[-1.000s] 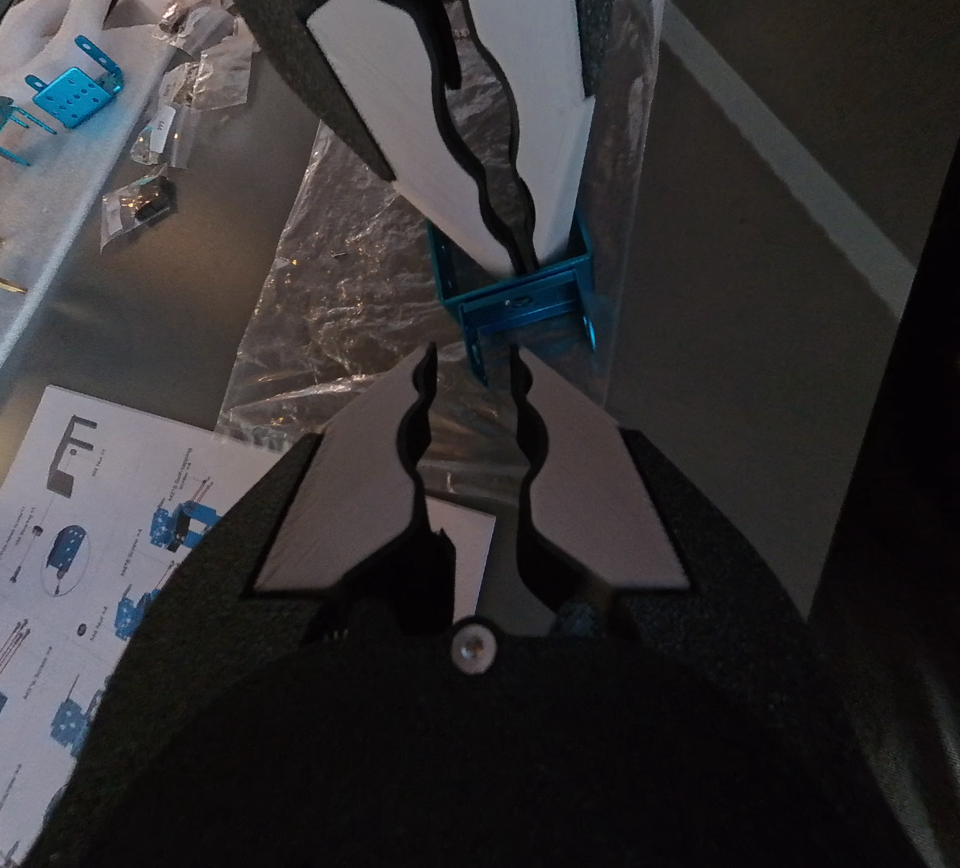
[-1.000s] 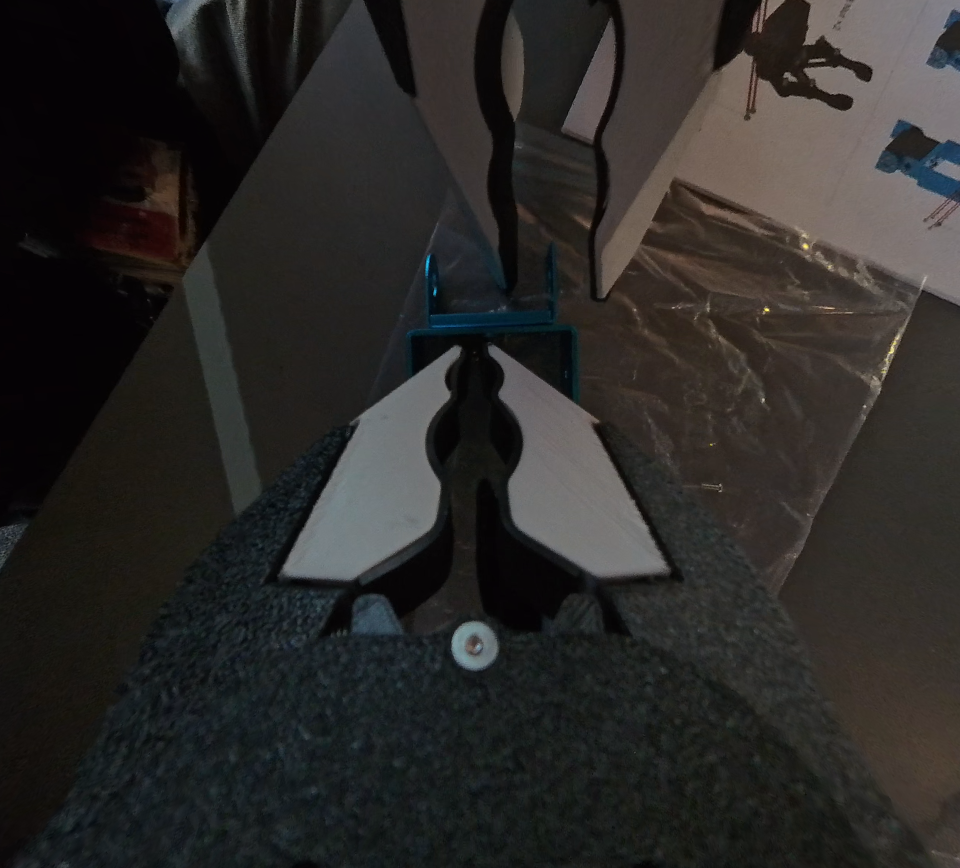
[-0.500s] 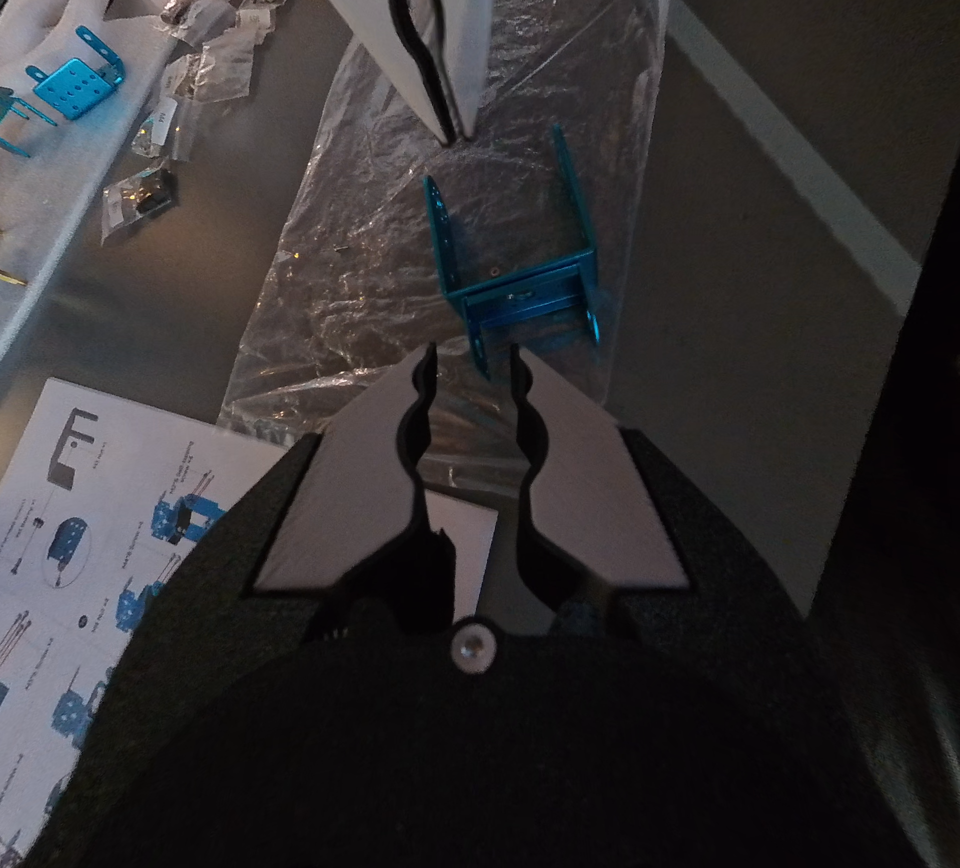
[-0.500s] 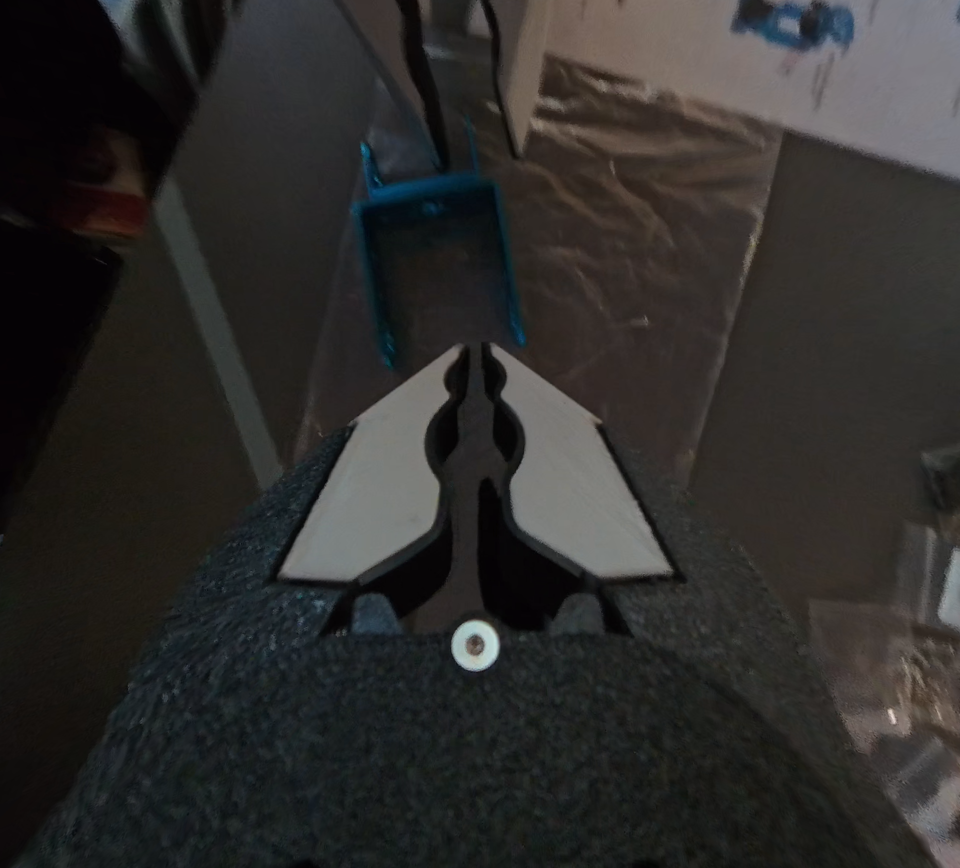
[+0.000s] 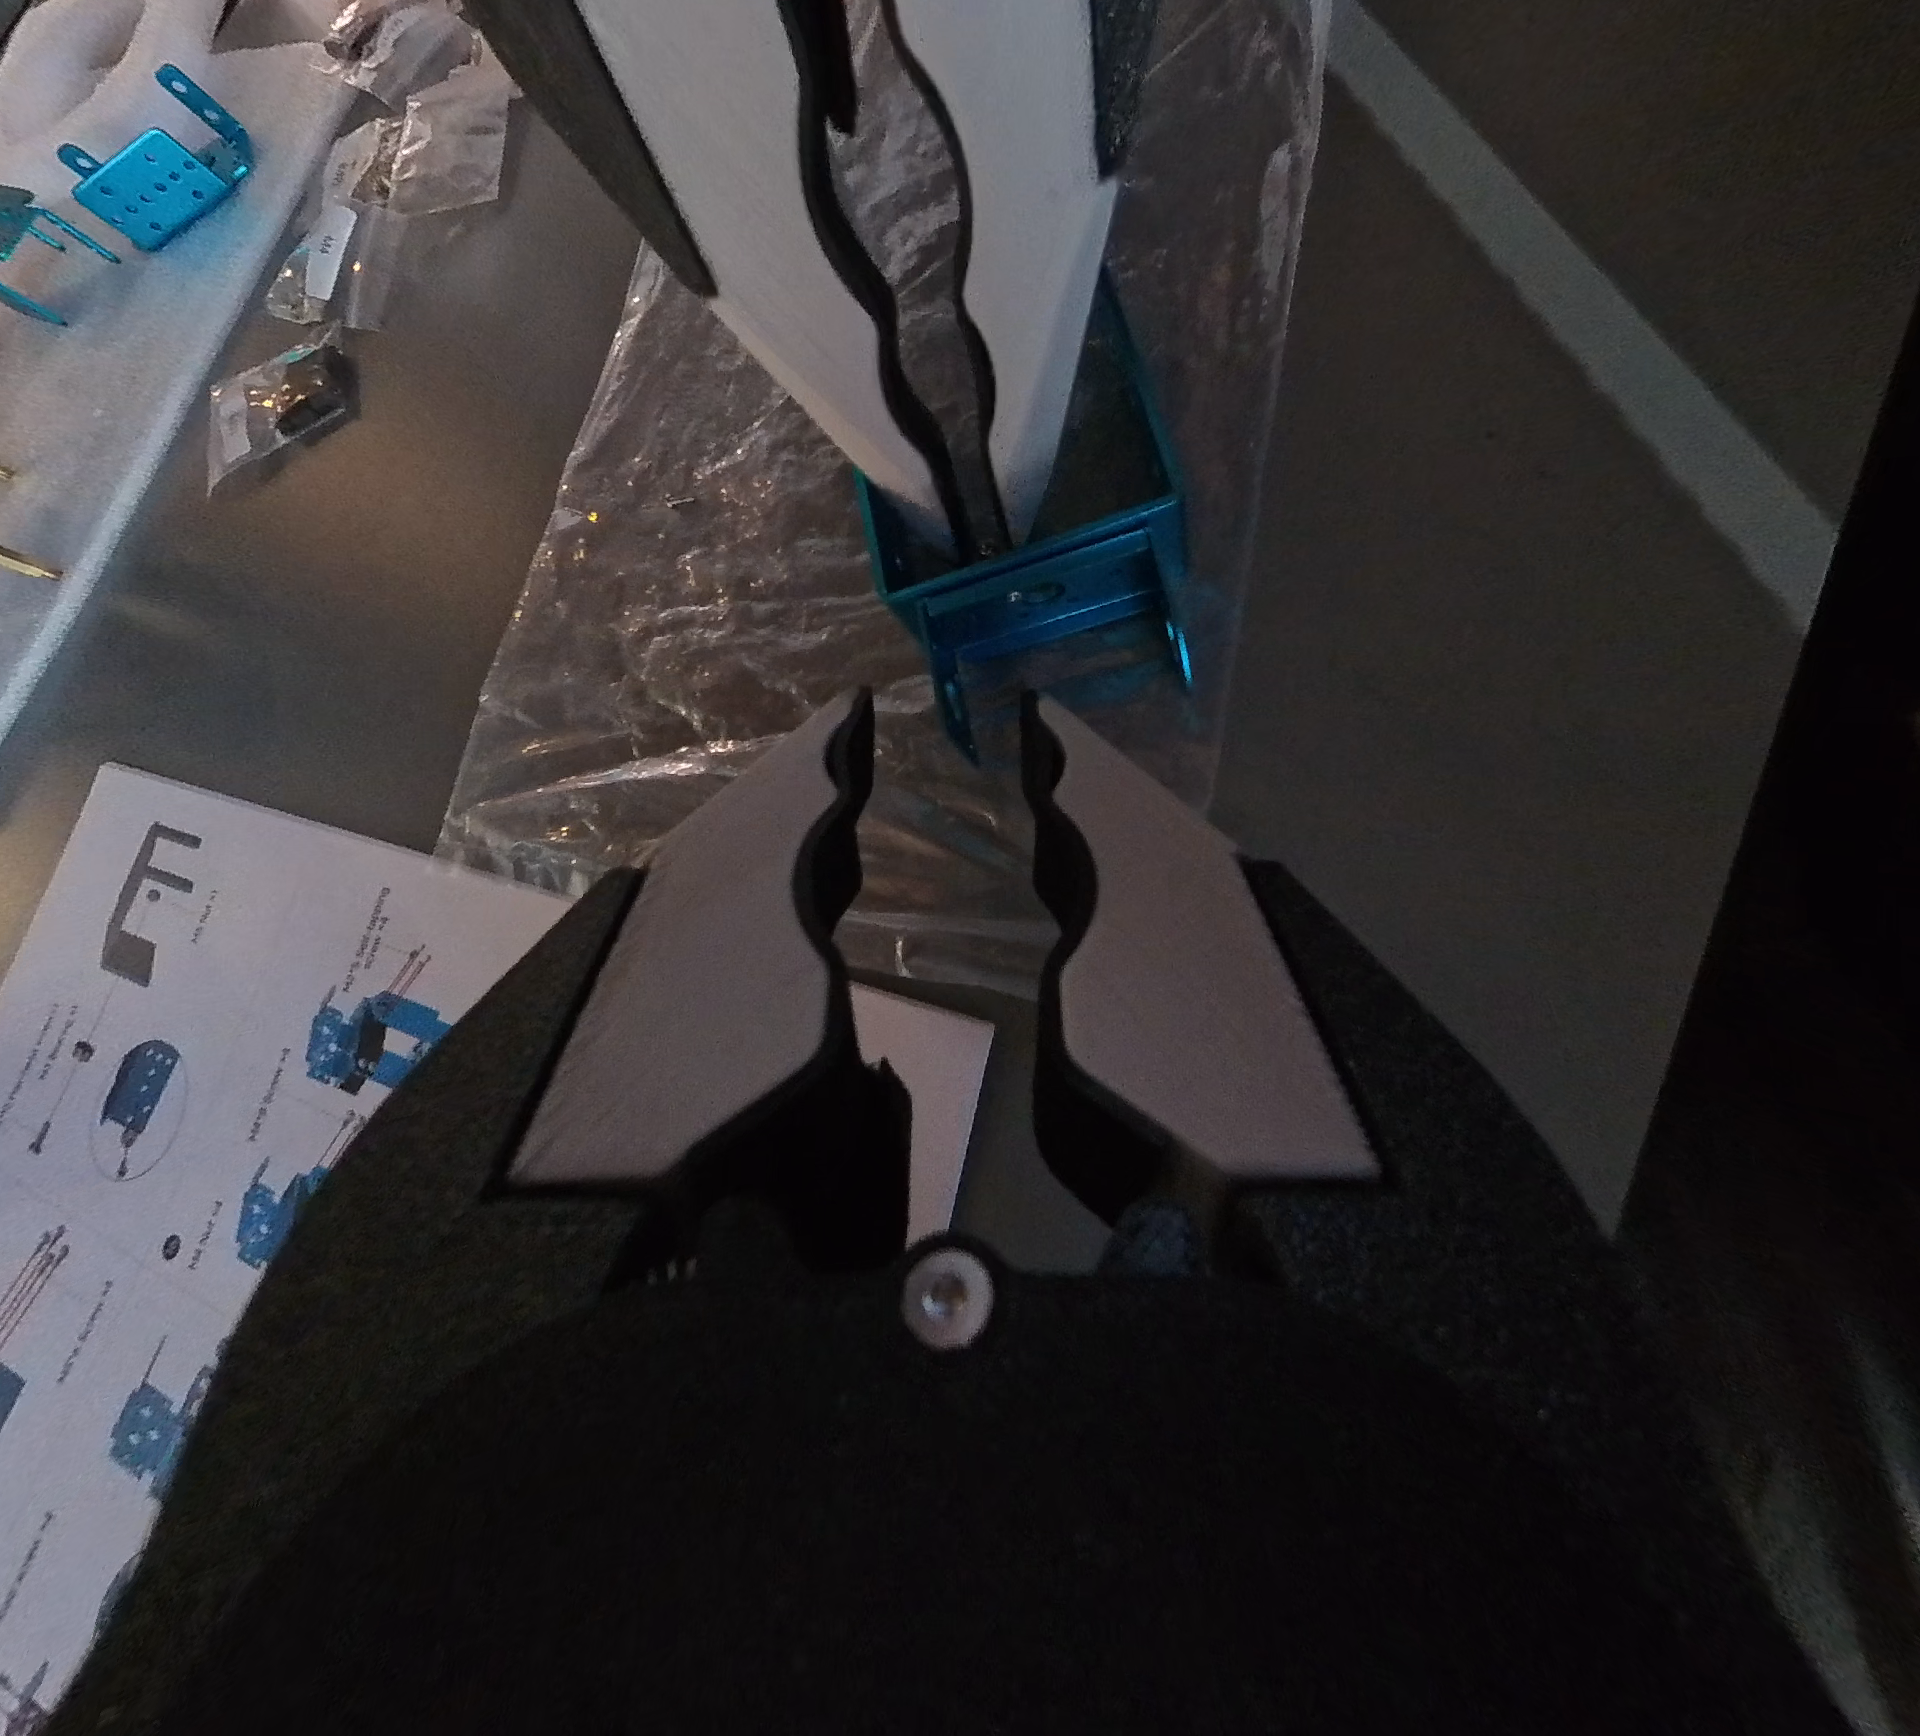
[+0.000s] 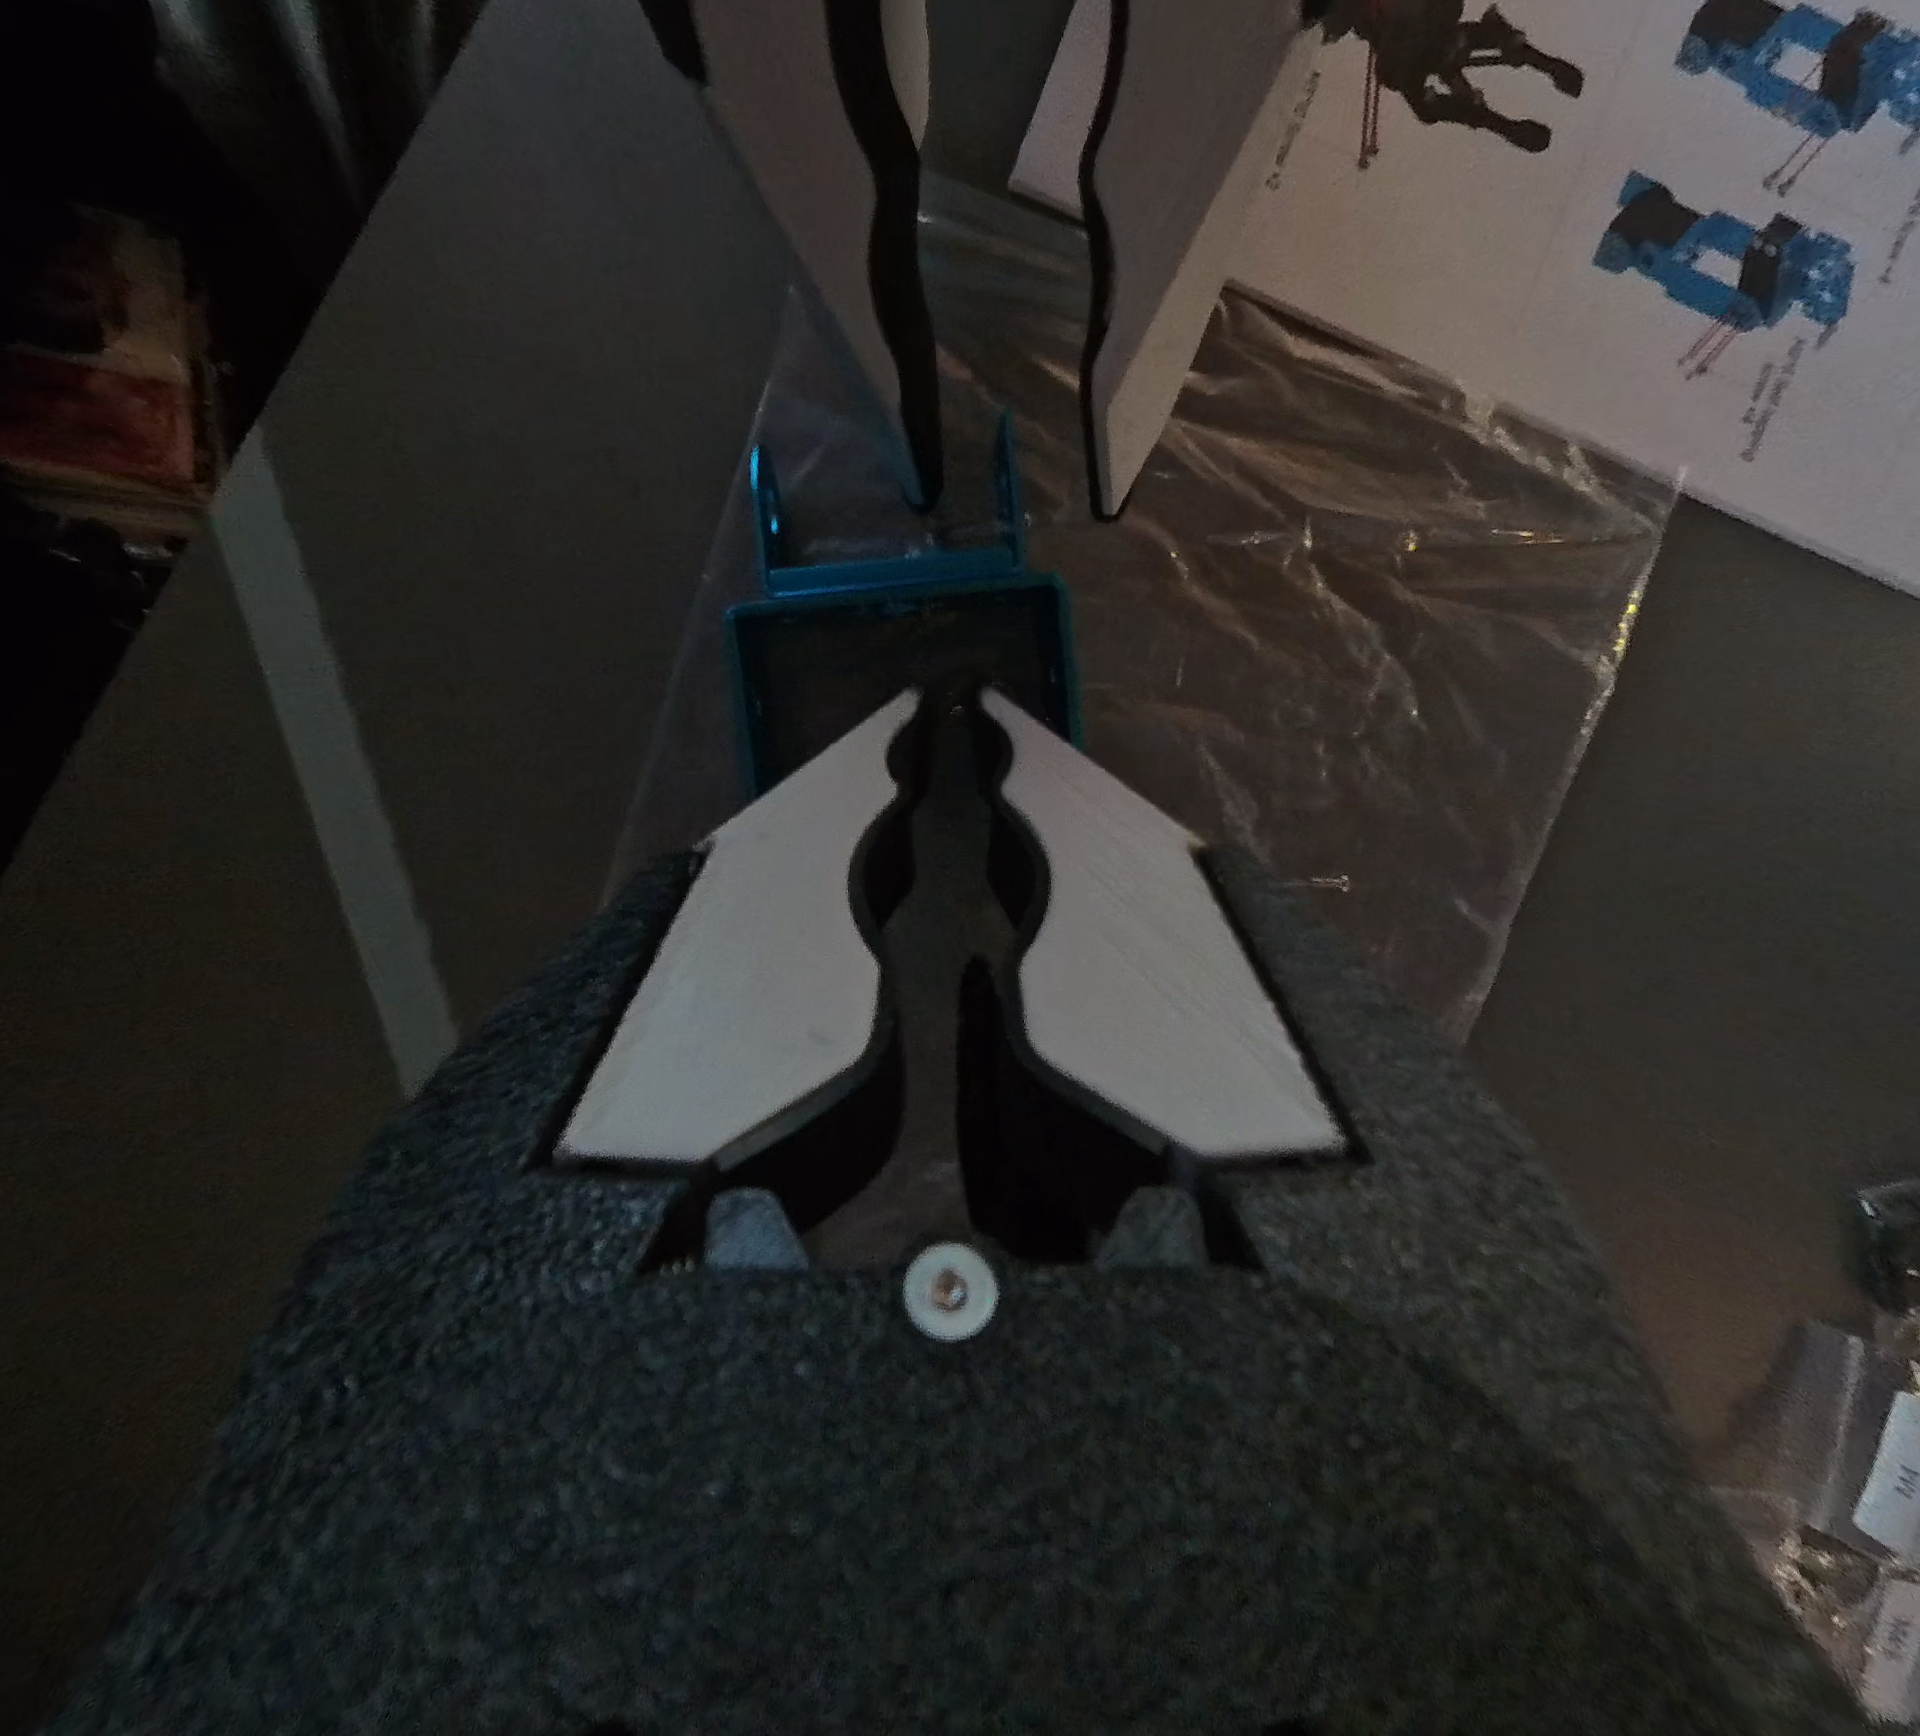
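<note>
A blue metal bracket assembly [image 5: 1049,595], two U-shaped pieces back to back, lies on a clear plastic sheet [image 5: 707,606]. My left gripper [image 5: 943,710] is open, and one arm of the smaller U stands between its fingers without being gripped. My right gripper [image 5: 971,523] comes in from the far side, with its jaws almost together and their tips inside the larger U near the cross plate. In the right wrist view the right gripper [image 6: 951,699] points into the bracket [image 6: 894,590], and the left gripper [image 6: 1013,497] straddles the far arm. I see nothing held between the right jaws.
A printed instruction sheet [image 5: 208,1063] lies at the left, also seen in the right wrist view [image 6: 1662,128]. Small bags of parts [image 5: 281,408] and a blue perforated bracket [image 5: 156,180] on white foam lie at the far left. The table's edge [image 5: 1558,284] runs close to the bracket.
The right gripper had lifted back from the bracket half a second ago and has come back down into the larger U. The left gripper and the bracket have stayed put.
</note>
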{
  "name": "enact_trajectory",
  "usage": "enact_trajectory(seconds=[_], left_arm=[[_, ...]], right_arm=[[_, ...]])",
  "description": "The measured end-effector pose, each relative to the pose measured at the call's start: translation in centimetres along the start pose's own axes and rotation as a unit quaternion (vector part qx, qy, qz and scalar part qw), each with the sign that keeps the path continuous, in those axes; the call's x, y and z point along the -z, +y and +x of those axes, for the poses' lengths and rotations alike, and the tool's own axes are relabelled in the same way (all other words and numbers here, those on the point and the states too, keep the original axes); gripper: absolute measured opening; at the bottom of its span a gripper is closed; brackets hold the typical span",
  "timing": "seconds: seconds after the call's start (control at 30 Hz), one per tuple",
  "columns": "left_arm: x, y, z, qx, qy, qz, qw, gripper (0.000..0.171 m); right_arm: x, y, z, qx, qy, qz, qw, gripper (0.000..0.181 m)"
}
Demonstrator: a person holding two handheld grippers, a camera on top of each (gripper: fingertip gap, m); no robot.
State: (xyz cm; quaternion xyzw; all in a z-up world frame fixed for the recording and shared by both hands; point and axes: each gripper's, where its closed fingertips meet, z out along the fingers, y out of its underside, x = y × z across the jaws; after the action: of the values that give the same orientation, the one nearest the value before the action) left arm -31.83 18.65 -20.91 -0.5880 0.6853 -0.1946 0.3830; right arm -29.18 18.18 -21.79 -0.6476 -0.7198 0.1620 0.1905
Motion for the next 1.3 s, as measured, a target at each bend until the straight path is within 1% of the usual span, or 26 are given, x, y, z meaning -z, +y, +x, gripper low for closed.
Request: enact_trajectory(seconds=[0.03,0.27,0.43,0.53,0.57,0.63,0.73,0.87,1.13,1.3], left_arm=[[0.0,0.0,0.0,0.000,0.000,0.000,1.000,0.027],[0.1,0.0,0.0,0.001,0.000,0.001,1.000,0.027],[0.1,0.1,-0.1,0.001,-0.002,-0.001,1.000,0.027],[0.1,0.2,-0.2,0.002,-0.004,-0.002,1.000,0.027],[0.1,0.3,-0.2,0.002,-0.004,-0.003,1.000,0.027],[0.1,0.3,-0.2,0.002,-0.004,-0.004,1.000,0.027],[0.1,0.3,-0.2,0.001,-0.004,-0.005,1.000,0.027],[0.2,0.3,-0.2,0.001,-0.004,-0.005,1.000,0.027],[0.2,0.3,-0.1,-0.001,-0.002,-0.004,1.000,0.027],[0.2,0.3,0.0,-0.002,-0.002,-0.006,1.000,0.027]], right_arm=[[0.0,0.0,-0.1,-0.005,-0.007,0.000,1.000,0.001],[0.2,0.2,-0.2,-0.001,-0.005,0.001,1.000,0.000],[2.2,1.6,0.2,-0.015,0.011,-0.008,1.000,0.000],[3.1,2.6,0.2,-0.040,0.008,-0.007,0.999,0.001],[2.9,2.2,0.2,-0.043,0.007,0.007,0.999,0.007],[2.1,0.8,-0.6,-0.035,-0.013,0.032,0.999,0.012],[0.6,0.3,-0.5,-0.014,-0.005,0.007,1.000,0.014],[0.1,-0.3,-0.4,-0.017,-0.017,0.008,1.000,0.010],[-0.1,-0.1,-0.4,-0.050,-0.049,0.004,0.998,0.005],[-0.1,-0.1,-0.4,-0.031,-0.033,0.001,0.999,0.003]])
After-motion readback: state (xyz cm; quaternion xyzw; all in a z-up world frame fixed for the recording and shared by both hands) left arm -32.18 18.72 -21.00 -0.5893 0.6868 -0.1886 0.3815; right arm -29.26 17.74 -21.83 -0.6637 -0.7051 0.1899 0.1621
